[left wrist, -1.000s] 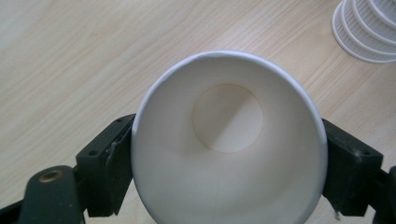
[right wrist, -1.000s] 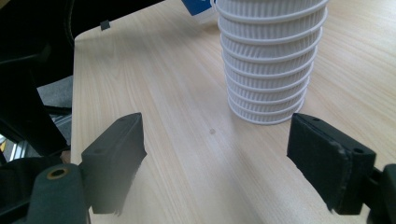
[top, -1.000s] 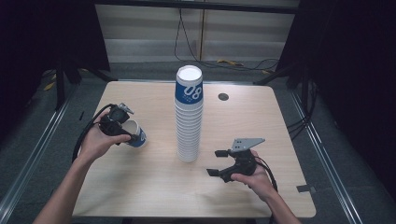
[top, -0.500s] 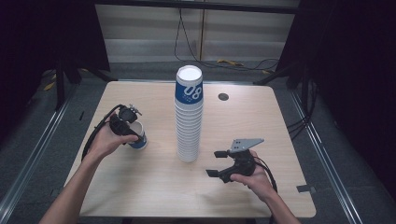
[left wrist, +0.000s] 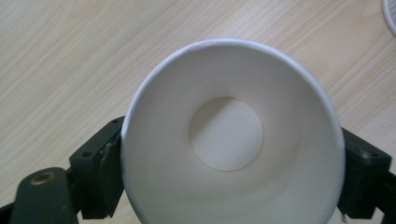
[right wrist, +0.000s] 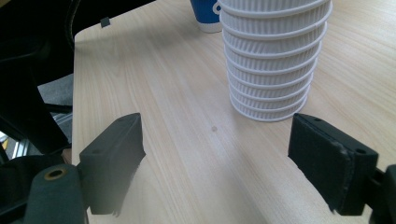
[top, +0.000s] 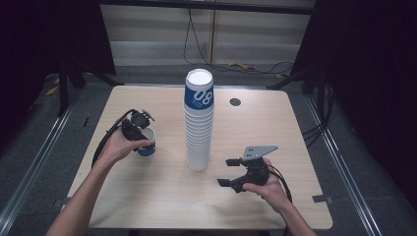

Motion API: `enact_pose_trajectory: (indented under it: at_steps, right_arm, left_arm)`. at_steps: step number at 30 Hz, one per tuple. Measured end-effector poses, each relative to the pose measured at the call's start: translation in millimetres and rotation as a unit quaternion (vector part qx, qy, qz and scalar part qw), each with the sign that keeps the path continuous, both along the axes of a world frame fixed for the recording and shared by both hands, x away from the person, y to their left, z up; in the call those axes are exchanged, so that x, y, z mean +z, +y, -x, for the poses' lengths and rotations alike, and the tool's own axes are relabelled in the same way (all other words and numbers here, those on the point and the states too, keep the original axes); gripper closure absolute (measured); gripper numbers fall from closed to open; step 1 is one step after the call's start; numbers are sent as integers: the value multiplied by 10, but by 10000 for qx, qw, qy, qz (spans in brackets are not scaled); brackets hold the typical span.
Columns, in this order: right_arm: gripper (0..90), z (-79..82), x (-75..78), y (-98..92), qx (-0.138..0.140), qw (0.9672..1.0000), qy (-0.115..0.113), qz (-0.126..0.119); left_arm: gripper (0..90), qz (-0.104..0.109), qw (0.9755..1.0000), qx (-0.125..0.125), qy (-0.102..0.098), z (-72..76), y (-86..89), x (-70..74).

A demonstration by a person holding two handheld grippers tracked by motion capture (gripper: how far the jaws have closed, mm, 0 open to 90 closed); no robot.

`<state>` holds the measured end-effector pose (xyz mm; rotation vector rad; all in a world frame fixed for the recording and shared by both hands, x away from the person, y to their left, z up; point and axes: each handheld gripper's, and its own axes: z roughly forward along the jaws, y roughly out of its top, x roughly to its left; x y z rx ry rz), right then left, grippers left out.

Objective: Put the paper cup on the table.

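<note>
In the high view a tall stack of cups (top: pixel 198 123) stands near the middle of the wooden bench (top: pixel 305 132), its top cup banded blue with white numerals. At about nine o'clock from the stack, well apart from it, a single blue paper cup (top: pixel 147 146) stands upright on the bench, and the left gripper (top: pixel 136 129) comes over it from the ten o'clock side with its fingers around the cup. At about four o'clock from the stack the right gripper (top: pixel 227 172) is near the bench with its fingers spread wide and nothing between them; they have just been opening a little further. In the left gripper view the cup (left wrist: pixel 231 140) is seen from above, its white inside and round bottom showing, with one black finger pressed to its wall at nine o'clock and the other at three o'clock, so the grip is closed on it. In the right gripper view the fingers (right wrist: pixel 114 158) stand wide apart over bare wood, the ribbed white foot of the stack (right wrist: pixel 273 60) lies at one o'clock beyond them, and the blue cup (right wrist: pixel 205 14) sits at twelve o'clock, just beside the stack.
</note>
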<state>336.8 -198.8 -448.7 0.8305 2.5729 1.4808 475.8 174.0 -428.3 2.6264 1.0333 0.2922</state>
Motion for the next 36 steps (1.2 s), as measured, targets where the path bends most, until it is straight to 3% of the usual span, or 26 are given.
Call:
enact_pose_trajectory:
  at_steps: [5,13,18,20,24,29,32,34,36]
  right_arm:
    - [180,-7,-11,5,5,10000,23,20]
    - [180,-9,-18,12,32,10000,44,18]
    - [180,-2,-16,25,62,10000,51,-40]
    - [181,0,-18,30,77,9999,60,-30]
    - [181,-5,-18,30,62,10000,57,-31]
    - [180,-4,-21,42,78,9999,67,-19]
    - [180,-3,-17,37,75,10000,58,-24]
    - [180,-5,-18,32,65,10000,62,-31]
    - [180,-4,-16,33,62,10000,52,-27]
  left_arm:
    - [138,-32,9998,-148,137,8,6,-26]
    - [138,-172,9996,-188,90,29,-42,-46]
    - [141,-9,9997,-189,-152,83,-11,-83]
    - [143,159,9994,-78,-295,113,20,-96]
    - [140,98,9995,-150,-263,142,51,-156]
    - [158,583,9980,-123,-194,143,155,-205]
    - [159,681,9964,-71,-506,190,210,-231]
    - [159,814,9950,-12,-585,218,245,-267]
    - [159,855,9949,-1,-533,226,279,-304]
